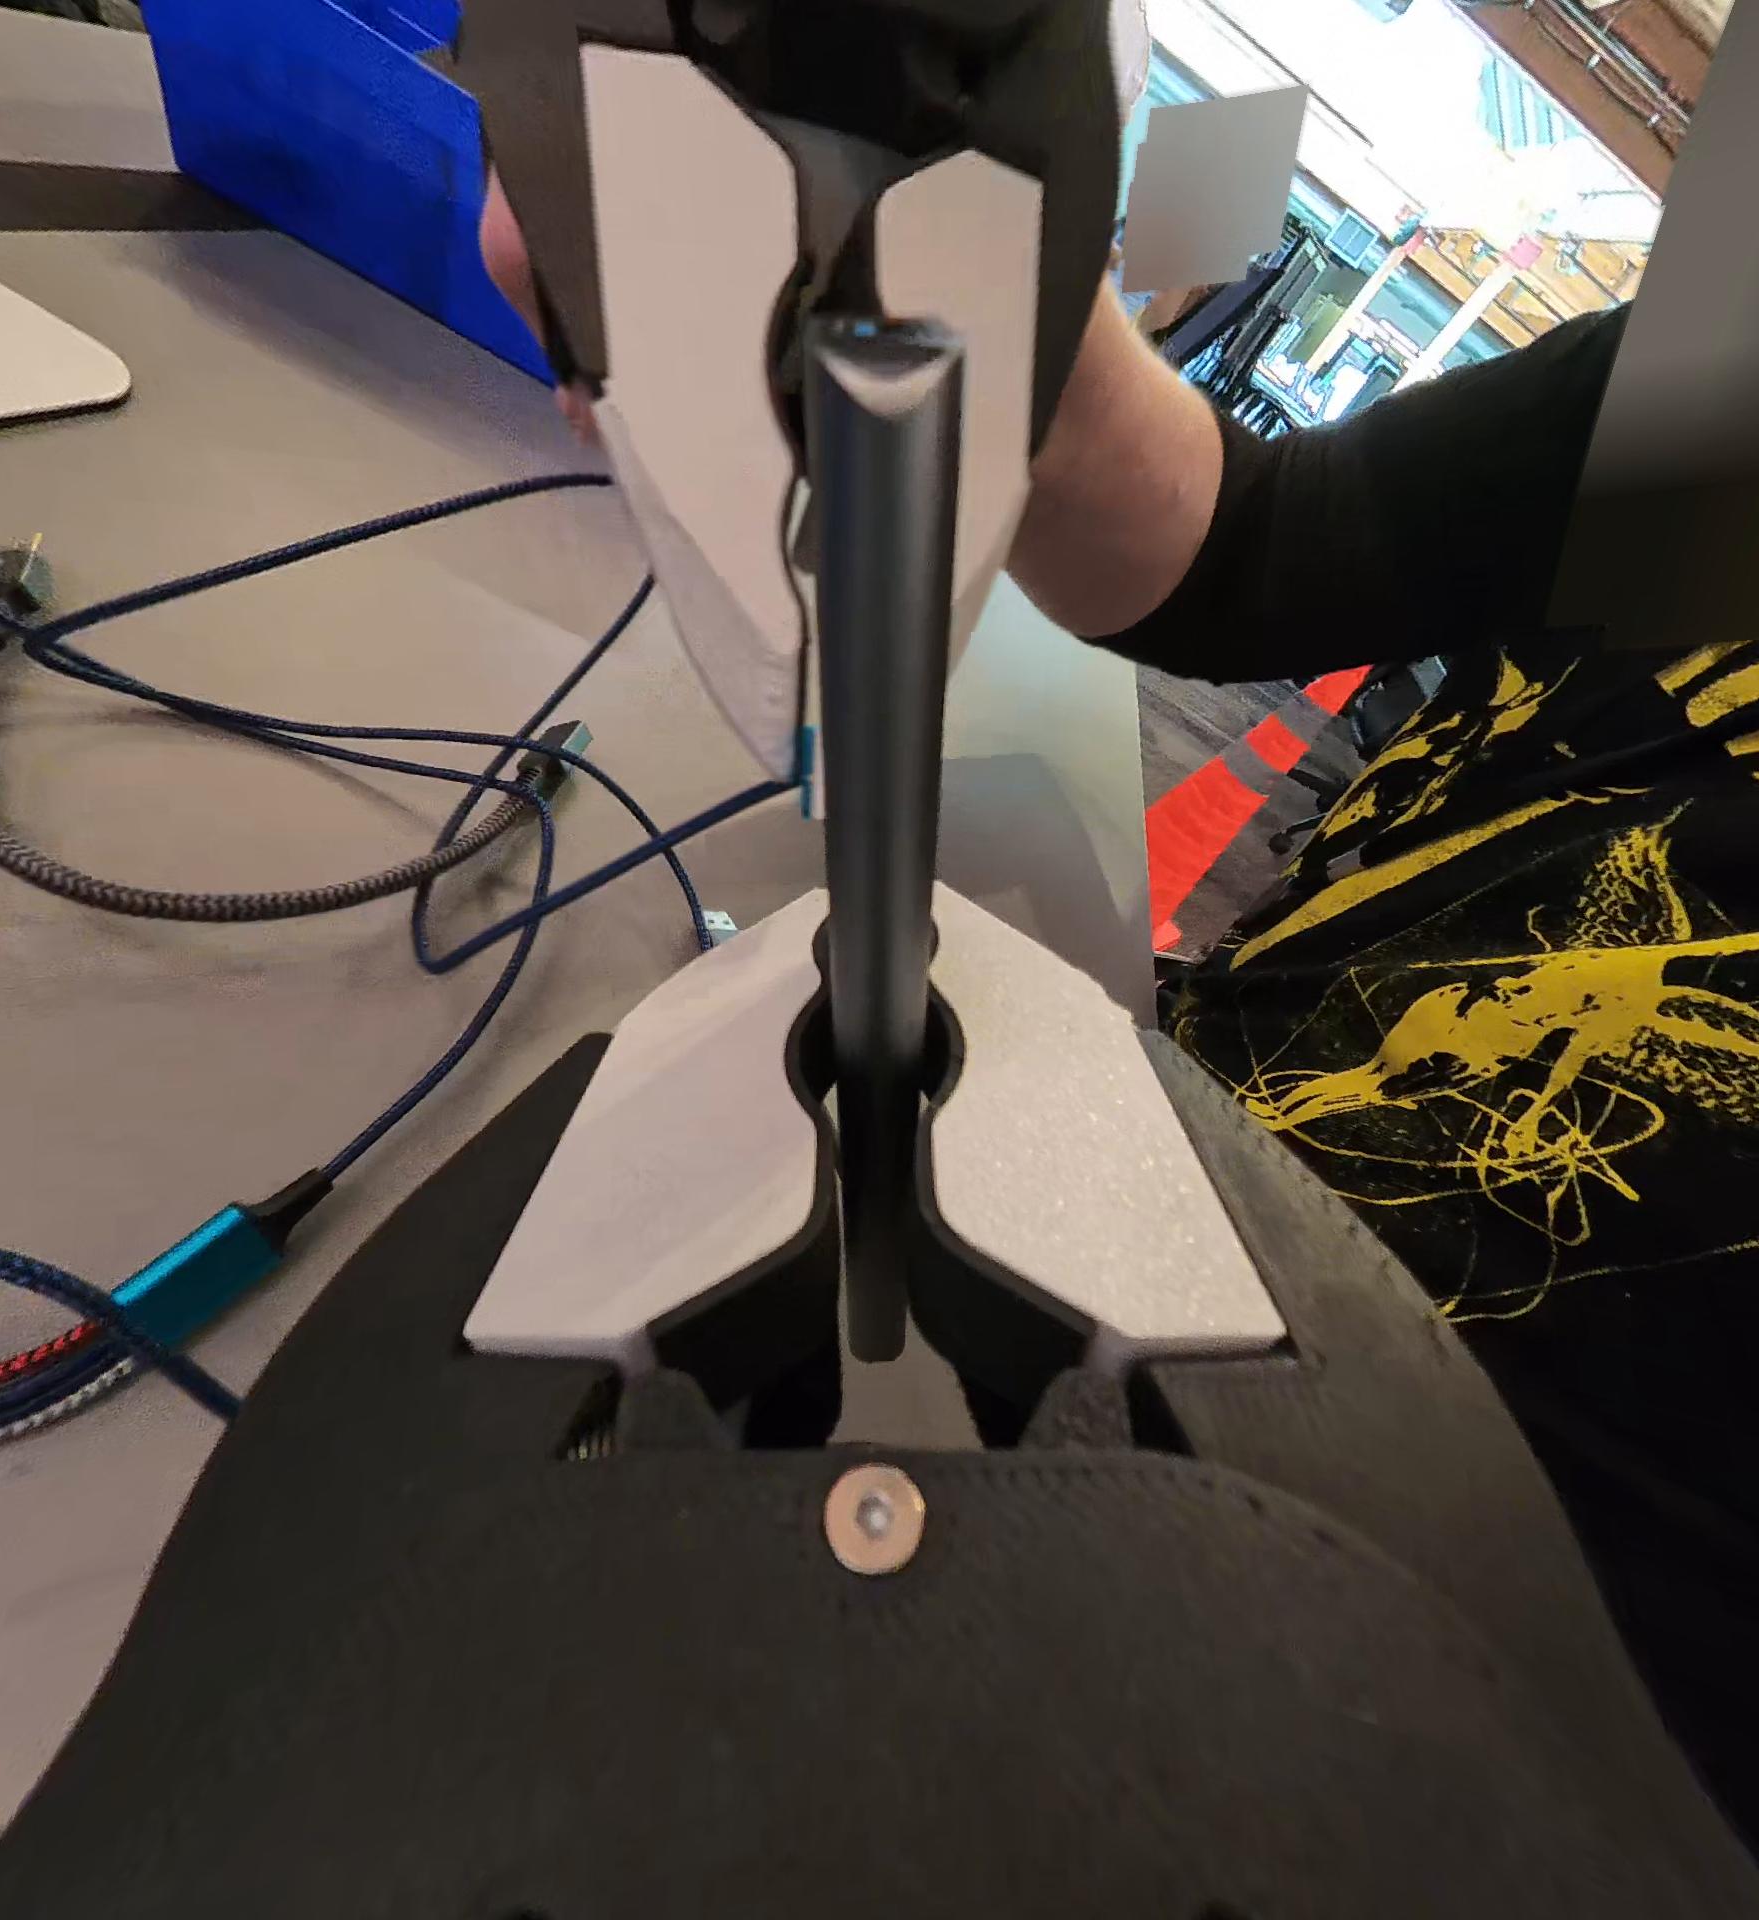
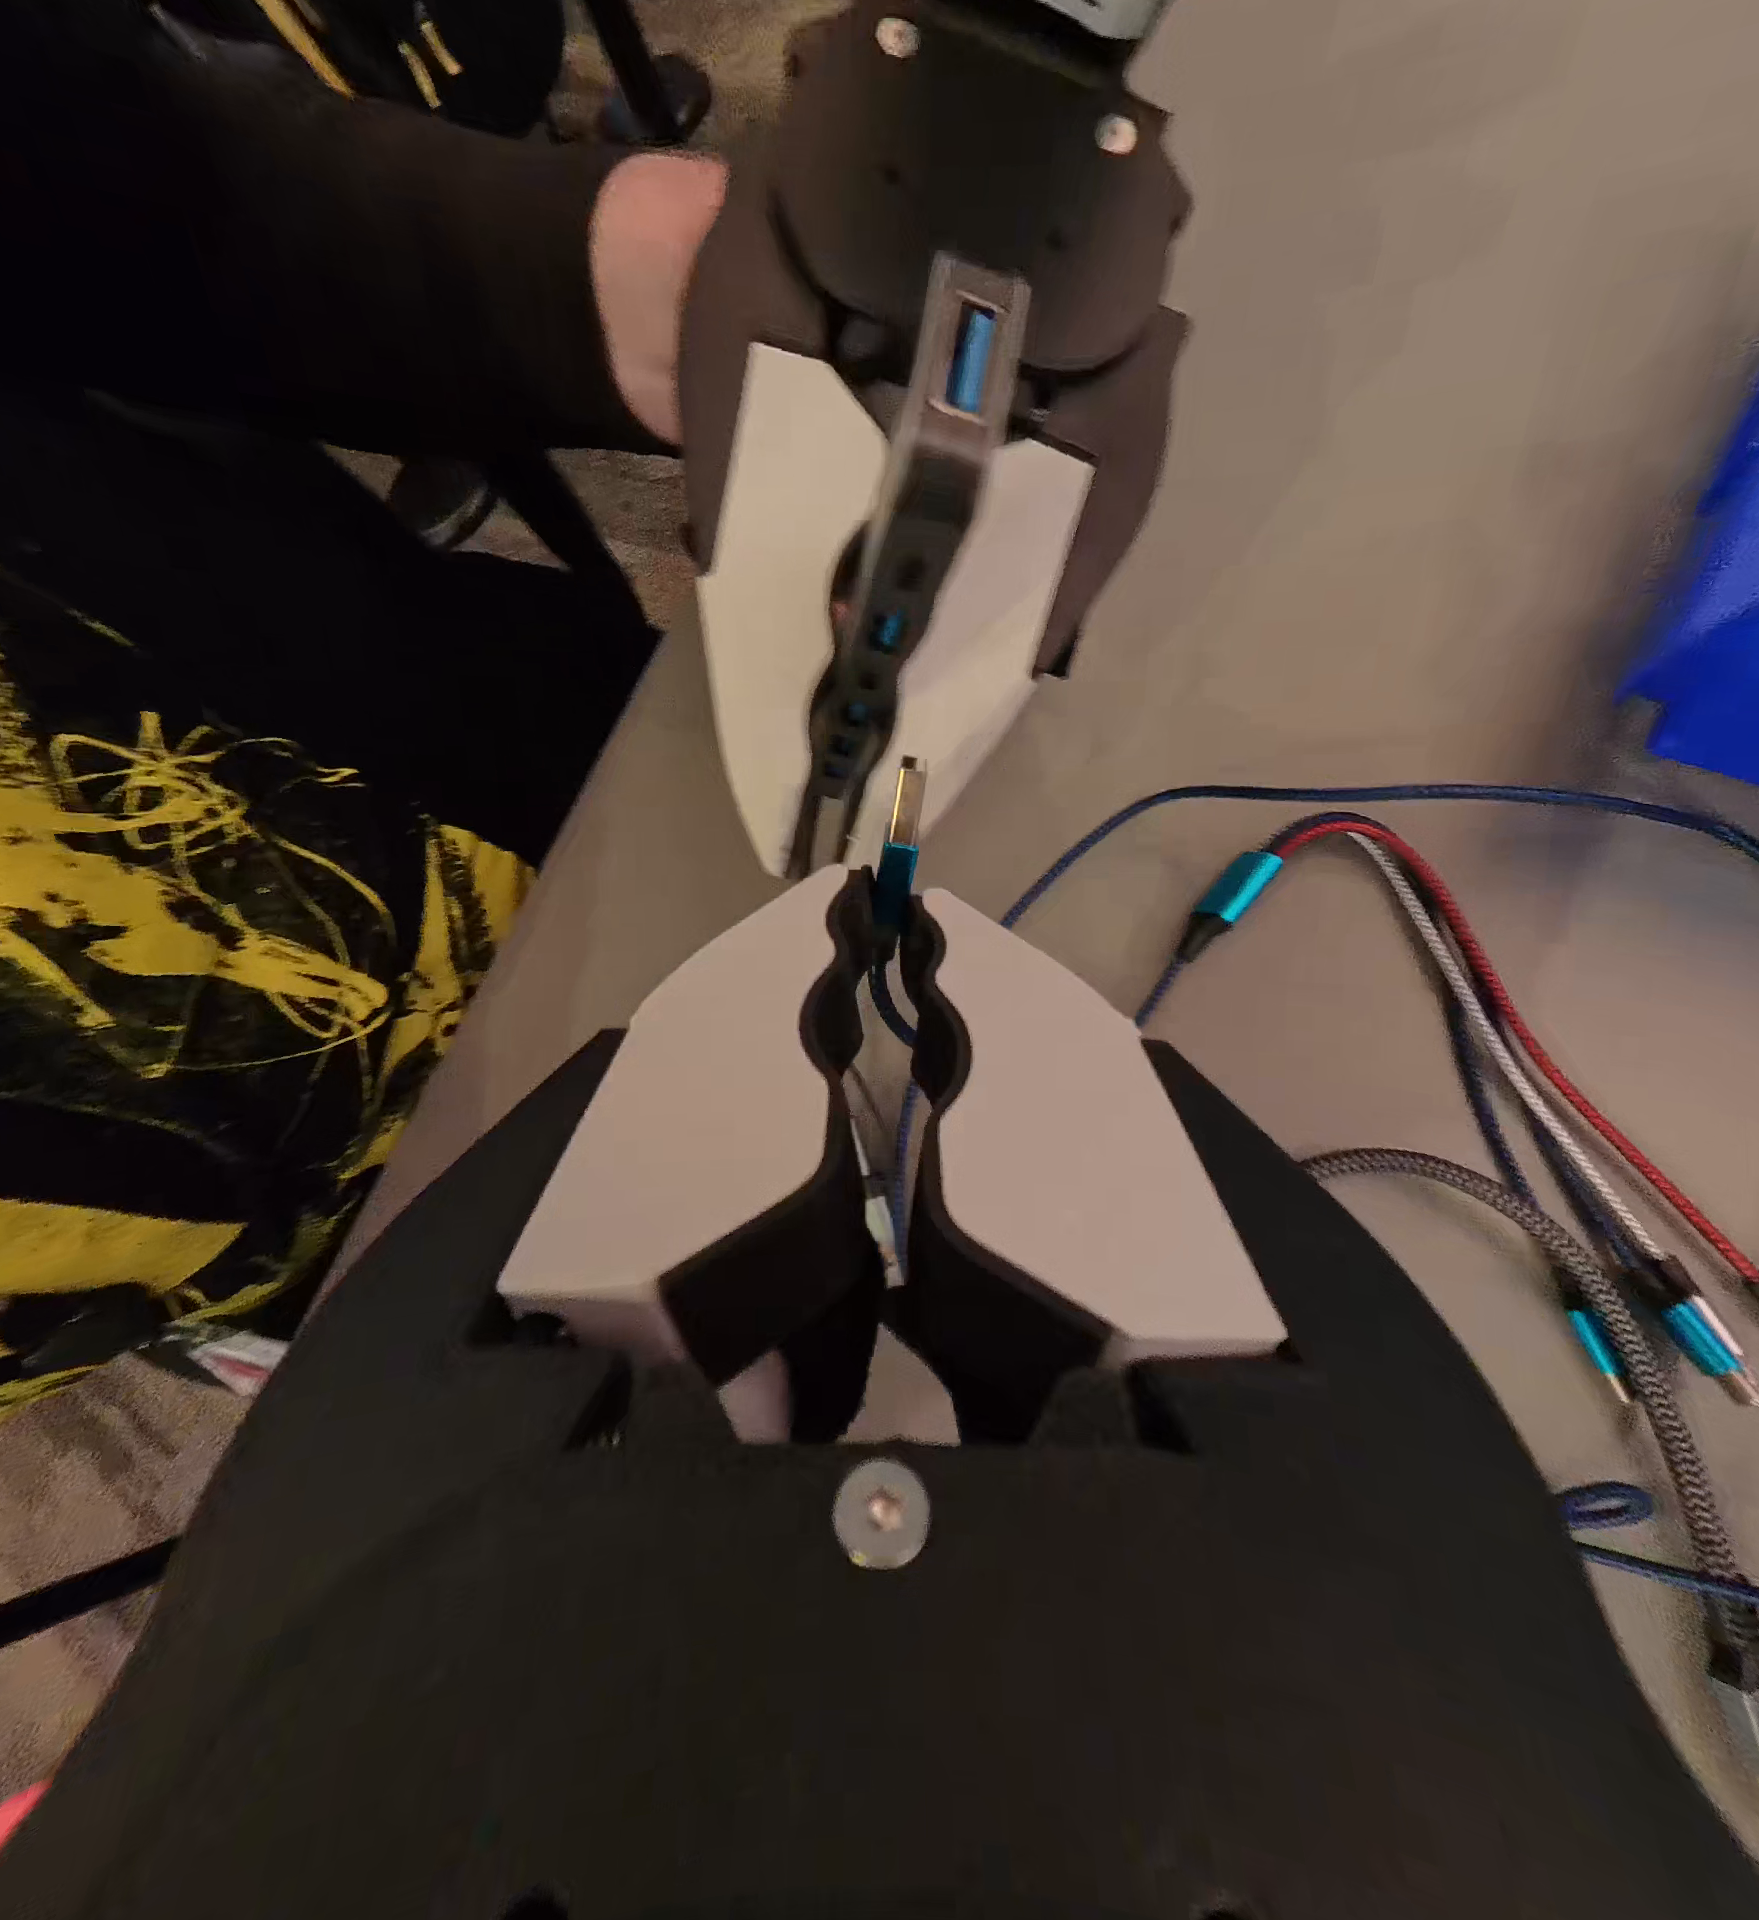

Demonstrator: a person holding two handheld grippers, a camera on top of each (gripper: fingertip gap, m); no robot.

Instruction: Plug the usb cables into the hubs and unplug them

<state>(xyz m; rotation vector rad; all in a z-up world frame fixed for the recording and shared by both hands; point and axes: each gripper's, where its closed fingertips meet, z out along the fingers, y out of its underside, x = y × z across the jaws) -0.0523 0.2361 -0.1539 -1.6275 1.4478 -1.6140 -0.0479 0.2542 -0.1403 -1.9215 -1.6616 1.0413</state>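
My left gripper (image 1: pixel 877 940) is shut on a long dark grey USB hub (image 1: pixel 880 727) that sticks out forward between its pads. In the right wrist view the same hub (image 2: pixel 942 488) shows edge-on with blue ports, held by the left gripper (image 2: pixel 859 831). My right gripper (image 2: pixel 890 894) is shut on the teal shell of a USB plug (image 2: pixel 899 878); its metal tip points at the hub's lower end, just off it. The plug's blue braided cable (image 2: pixel 1374 795) trails to the right. The right gripper (image 1: pixel 802 769) also shows in the left wrist view, against the hub's left side.
Several loose cables lie on the grey table (image 1: pixel 262 1039): a grey braided one (image 1: pixel 179 899), blue ones, and a red, white and blue bundle with a teal splitter (image 2: pixel 1239 883). A blue bin (image 1: pixel 335 156) stands at the back. A person in a black and yellow shirt (image 1: pixel 1529 1039) stands at the table edge. Left and right tips are no more than a few centimetres apart.
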